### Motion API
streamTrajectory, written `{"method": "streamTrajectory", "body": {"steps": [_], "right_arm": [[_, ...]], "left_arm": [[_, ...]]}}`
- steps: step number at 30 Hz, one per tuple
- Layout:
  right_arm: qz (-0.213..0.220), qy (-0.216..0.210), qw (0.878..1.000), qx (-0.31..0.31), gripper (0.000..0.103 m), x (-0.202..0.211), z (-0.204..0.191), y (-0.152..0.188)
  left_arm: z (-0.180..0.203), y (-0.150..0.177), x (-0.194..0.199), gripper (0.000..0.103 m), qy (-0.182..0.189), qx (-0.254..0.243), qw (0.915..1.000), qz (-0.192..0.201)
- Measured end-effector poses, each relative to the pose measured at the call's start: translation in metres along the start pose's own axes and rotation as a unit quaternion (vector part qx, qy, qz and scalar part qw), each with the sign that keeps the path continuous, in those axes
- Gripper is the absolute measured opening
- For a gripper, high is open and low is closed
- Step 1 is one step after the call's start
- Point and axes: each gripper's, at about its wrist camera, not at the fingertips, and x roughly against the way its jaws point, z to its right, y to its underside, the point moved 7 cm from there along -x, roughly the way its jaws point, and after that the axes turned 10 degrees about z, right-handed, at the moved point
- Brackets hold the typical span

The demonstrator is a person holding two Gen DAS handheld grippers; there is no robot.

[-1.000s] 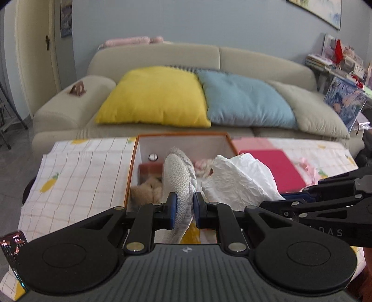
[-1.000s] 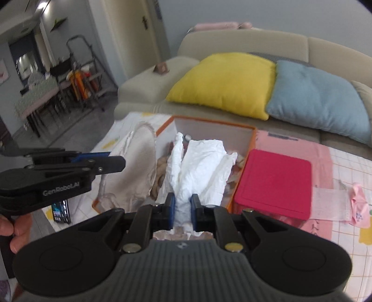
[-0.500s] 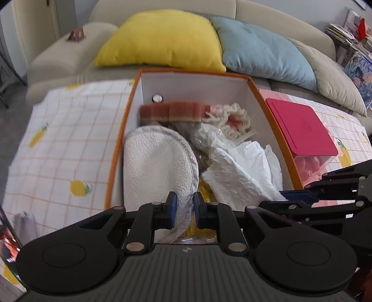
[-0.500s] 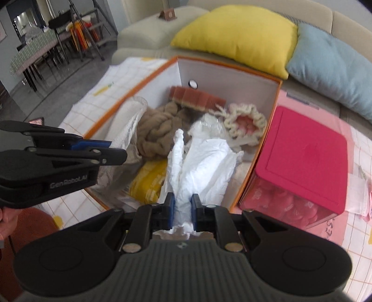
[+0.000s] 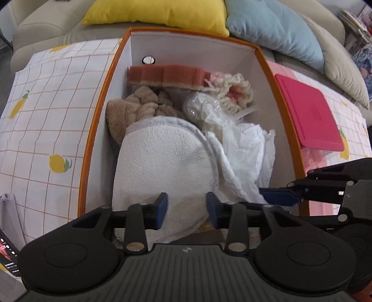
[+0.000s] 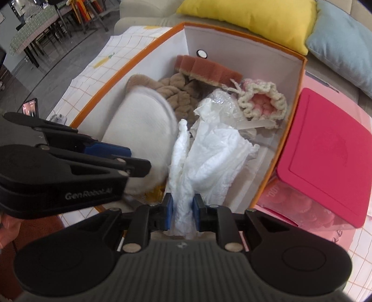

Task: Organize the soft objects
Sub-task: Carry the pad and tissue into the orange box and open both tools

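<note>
An orange-rimmed white box [image 5: 93,139] holds soft things: a brown sponge [image 5: 167,74], a beige towel [image 5: 139,106], a cream and pink crochet piece [image 5: 237,93] and a clear plastic bag [image 5: 200,106]. A round white terry pad [image 5: 162,162] lies at the box's near left. My left gripper [image 5: 187,202] points down over it. Its jaws are opening, with the pad's edge between the pads but not pressed. My right gripper [image 6: 183,206] is still shut on a crumpled white sheet [image 6: 214,158] that hangs into the box, though its jaws are opening.
A clear container with a pink lid [image 6: 325,151] stands against the box's right side. A lemon-print tablecloth [image 5: 46,116] covers the table and a phone [image 5: 7,253] lies at its near left. Behind it is a sofa with a yellow cushion [image 5: 158,11].
Both grippers have tipped downward and sunk toward the box. The left jaws have spread apart and let go of the white terry pad, which now lies flatter in the box.
</note>
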Motion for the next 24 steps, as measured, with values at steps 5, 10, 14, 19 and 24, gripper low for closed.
{"method": "streamTrajectory", "body": {"steps": [5, 10, 14, 19, 24], "right_arm": [[0.006, 0.004, 1.000, 0.015, 0.018, 0.000, -0.003, 0.002], [0.022, 0.001, 1.000, 0.011, 0.034, 0.016, 0.001, 0.003], [0.048, 0.002, 0.999, -0.003, 0.035, 0.038, 0.008, 0.000], [0.093, 0.002, 0.996, -0.014, 0.023, 0.052, 0.011, -0.008], [0.092, -0.006, 0.996, 0.011, 0.010, 0.037, 0.000, -0.019]], "left_arm": [[-0.005, 0.001, 0.004, 0.059, 0.007, 0.010, 0.9999, 0.003], [-0.008, -0.003, 0.020, 0.060, 0.021, 0.024, 0.9991, 0.026], [-0.005, -0.014, 0.037, 0.060, 0.030, 0.021, 0.9976, 0.059], [-0.002, -0.031, 0.029, 0.052, 0.019, 0.009, 0.9962, 0.084], [-0.002, -0.032, 0.004, 0.039, -0.014, -0.018, 0.9970, 0.074]]}}
